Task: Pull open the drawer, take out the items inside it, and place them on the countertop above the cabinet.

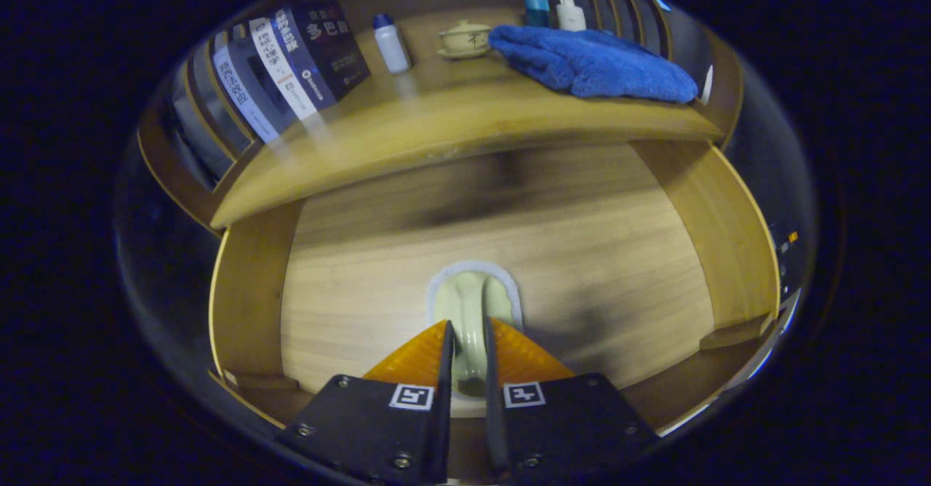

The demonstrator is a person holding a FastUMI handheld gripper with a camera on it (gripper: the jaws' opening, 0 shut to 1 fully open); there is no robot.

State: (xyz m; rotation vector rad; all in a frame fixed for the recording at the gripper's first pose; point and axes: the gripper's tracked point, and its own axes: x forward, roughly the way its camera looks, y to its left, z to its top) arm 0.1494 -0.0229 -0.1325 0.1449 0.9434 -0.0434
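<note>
1. The pale wooden drawer (pixel 684 202) stands pulled out below the golden-brown wooden countertop (pixel 451 118), so I judge the opening step done.
2. The gripper (pixel 466 348) reaches down into the drawer with its two fingers drawn close on either side of a pale green ceramic spoon with a white rim (pixel 473 300). Both fingers appear to press on the spoon's handle, so it looks clenched on it; the bowl end lies just beyond the fingertips.
3. The spoon sits low against the drawer bottom near the front. Whether it is lifted clear or resting there, I cannot tell.
4. No other item is visible on the drawer's bare wooden floor, though the far part lies in shadow under the countertop.
5. Already on the countertop: a folded blue towel (pixel 593 64) to the right, a small cream lidded cup on a saucer (pixel 464 38) at the middle, a white bottle with a blue cap (pixel 391 44) to its left, and a row of leaning books (pixel 291 68) at far left.
6. Left to do, as I judge it: raise the spoon out and set it on a free patch of countertop, likely the near middle.
</note>
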